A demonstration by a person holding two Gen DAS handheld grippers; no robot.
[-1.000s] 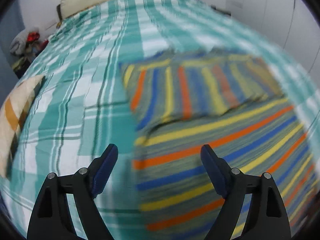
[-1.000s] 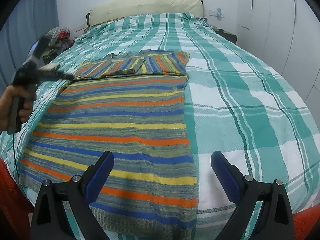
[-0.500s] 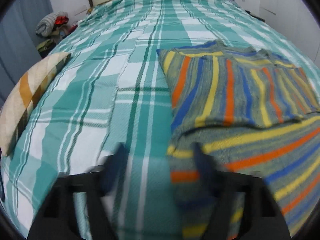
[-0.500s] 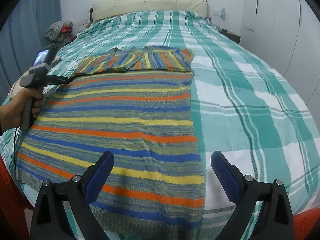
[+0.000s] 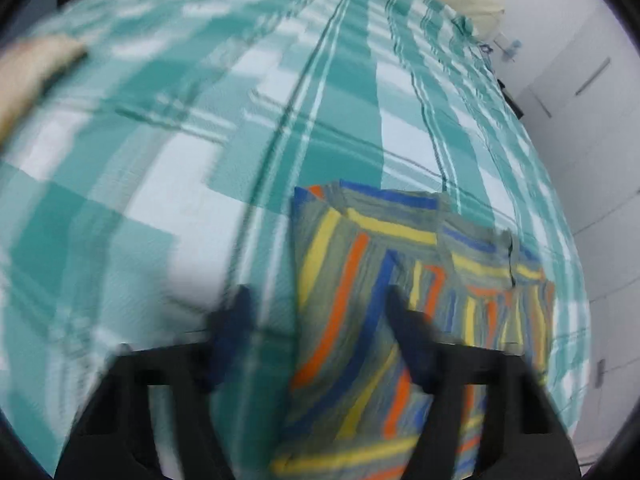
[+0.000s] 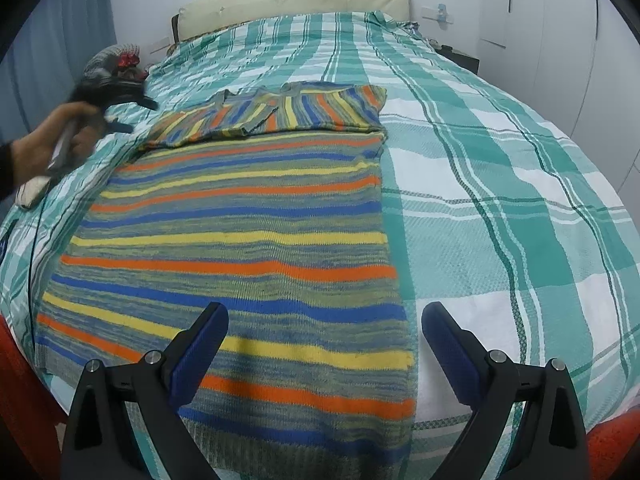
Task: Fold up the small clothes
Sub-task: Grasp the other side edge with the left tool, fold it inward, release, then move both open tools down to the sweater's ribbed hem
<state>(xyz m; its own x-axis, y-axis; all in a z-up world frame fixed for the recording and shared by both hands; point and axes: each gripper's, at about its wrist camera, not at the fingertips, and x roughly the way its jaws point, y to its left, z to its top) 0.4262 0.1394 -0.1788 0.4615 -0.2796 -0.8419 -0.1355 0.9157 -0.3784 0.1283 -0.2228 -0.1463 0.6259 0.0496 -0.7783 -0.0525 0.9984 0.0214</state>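
A striped knit sweater [image 6: 240, 220] in orange, yellow, blue and grey lies flat on the bed, its sleeves folded across the top [image 6: 276, 114]. My right gripper [image 6: 324, 332] hovers open over the near hem, nothing between its fingers. In the right wrist view a hand [image 6: 60, 140] holds my left gripper [image 6: 120, 110] at the sweater's far left corner. The left wrist view is blurred. There the left gripper [image 5: 320, 320] straddles the folded sleeve's left edge [image 5: 352, 264], its jaws closing, and the pads are still apart from the cloth.
The bed carries a teal and white plaid cover [image 6: 500, 208] and a cream headboard cushion [image 6: 292, 4]. A heap of clothes [image 6: 116, 60] sits beyond the far left corner. A pale folded cloth [image 6: 32, 194] lies at the left edge. White cupboards [image 6: 560, 20] stand to the right.
The left gripper swung toward the sweater's far left corner, rolled, and its jaws narrowed around the sleeve edge. The right gripper stayed over the hem.
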